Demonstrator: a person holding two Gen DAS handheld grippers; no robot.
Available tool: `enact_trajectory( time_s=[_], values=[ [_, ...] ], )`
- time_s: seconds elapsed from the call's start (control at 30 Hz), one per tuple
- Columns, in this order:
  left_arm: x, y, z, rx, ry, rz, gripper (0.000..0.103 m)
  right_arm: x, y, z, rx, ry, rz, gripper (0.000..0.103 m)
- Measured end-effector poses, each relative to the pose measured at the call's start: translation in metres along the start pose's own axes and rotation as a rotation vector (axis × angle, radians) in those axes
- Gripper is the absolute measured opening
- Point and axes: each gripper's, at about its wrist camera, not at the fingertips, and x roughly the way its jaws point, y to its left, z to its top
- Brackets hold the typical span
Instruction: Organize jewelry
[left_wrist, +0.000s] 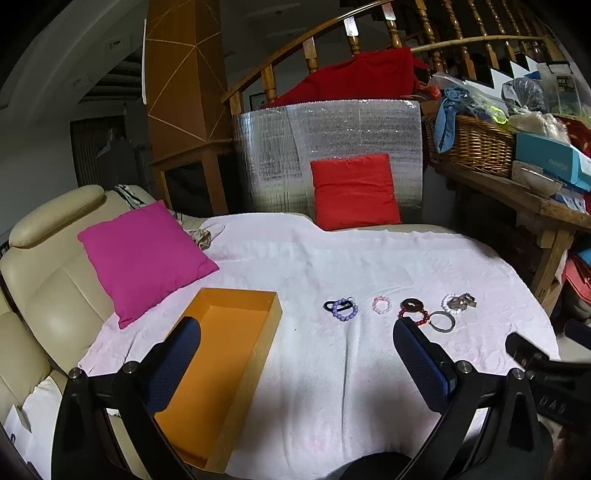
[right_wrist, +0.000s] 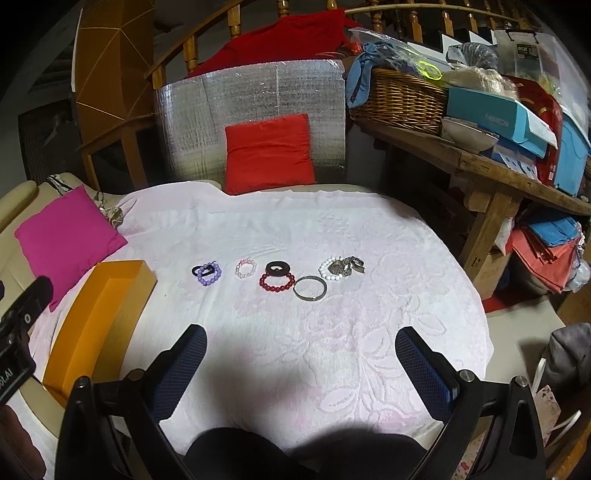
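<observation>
Only "FASHION" reads on the blue box (right_wrist: 495, 122); both claws (left_wrist: 295, 354) (right_wrist: 301, 354) gape, holding nothing.

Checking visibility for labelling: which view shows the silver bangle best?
The right wrist view: the silver bangle lies whole and unobstructed on the white blanket, just right of the red bead bracelet. In the left wrist view the bangle is smaller, and its near-left edge sits close behind a gripper finger.
</observation>
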Motion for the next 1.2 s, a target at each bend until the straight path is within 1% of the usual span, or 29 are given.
enact_trajectory(
  time_s=[0.1,0.13,0.23,0.3,0.4,0.5,0.63,0.7,0.77,0.83,1.0,1.03,1.07,1.1,1.13,1.2],
  values=[
    [0.016,0.003,-0.002,-0.013,0.03,-0.016,0.103,0.013,-0.006,0.007,0.03,-0.019,0.043,0.103],
    [0.023,0.005,-0.004,-0.018,0.048,-0.024,0.103,0.022,-0.012,0.011,0.052,-0.028,0.065,0.103],
    [0.047,0.012,-0.013,-0.026,0.081,-0.049,0.103,0.049,-0.028,0.017,0.11,-0.044,0.09,0.103],
    [0.063,0.017,-0.02,-0.029,0.109,-0.061,0.103,0.069,-0.037,0.019,0.139,-0.028,0.1,0.103],
    [0.091,0.023,-0.029,-0.044,0.155,-0.076,0.103,0.107,-0.052,0.025,0.201,-0.005,0.146,0.103],
    [0.122,0.022,-0.035,-0.049,0.207,-0.11,0.103,0.139,-0.063,0.031,0.264,0.007,0.181,0.103],
    [0.167,0.007,-0.038,-0.024,0.263,-0.165,0.103,0.174,-0.077,0.036,0.349,0.016,0.256,0.103],
    [0.185,0.0,-0.036,-0.012,0.272,-0.177,0.103,0.188,-0.083,0.035,0.386,0.024,0.272,0.103],
    [0.207,-0.004,-0.035,-0.029,0.28,-0.167,0.103,0.198,-0.088,0.032,0.421,0.049,0.287,0.103],
    [0.228,-0.009,-0.033,-0.054,0.297,-0.188,0.102,0.212,-0.09,0.034,0.456,0.095,0.319,0.103],
    [0.273,-0.034,-0.024,-0.02,0.331,-0.195,0.085,0.229,-0.1,0.041,0.477,0.133,0.35,0.103],
    [0.282,-0.04,-0.023,-0.009,0.338,-0.199,0.084,0.234,-0.109,0.044,0.494,0.137,0.356,0.103],
    [0.292,-0.044,-0.021,-0.001,0.349,-0.202,0.08,0.235,-0.117,0.044,0.51,0.14,0.357,0.103],
    [0.3,-0.047,-0.02,0.004,0.36,-0.201,0.075,0.239,-0.129,0.044,0.542,0.143,0.349,0.103],
    [0.31,-0.049,-0.02,0.009,0.375,-0.198,0.072,0.241,-0.138,0.044,0.566,0.148,0.343,0.103],
    [0.328,-0.051,-0.021,0.006,0.4,-0.204,0.064,0.248,-0.156,0.041,0.615,0.165,0.338,0.102]
  ],
)
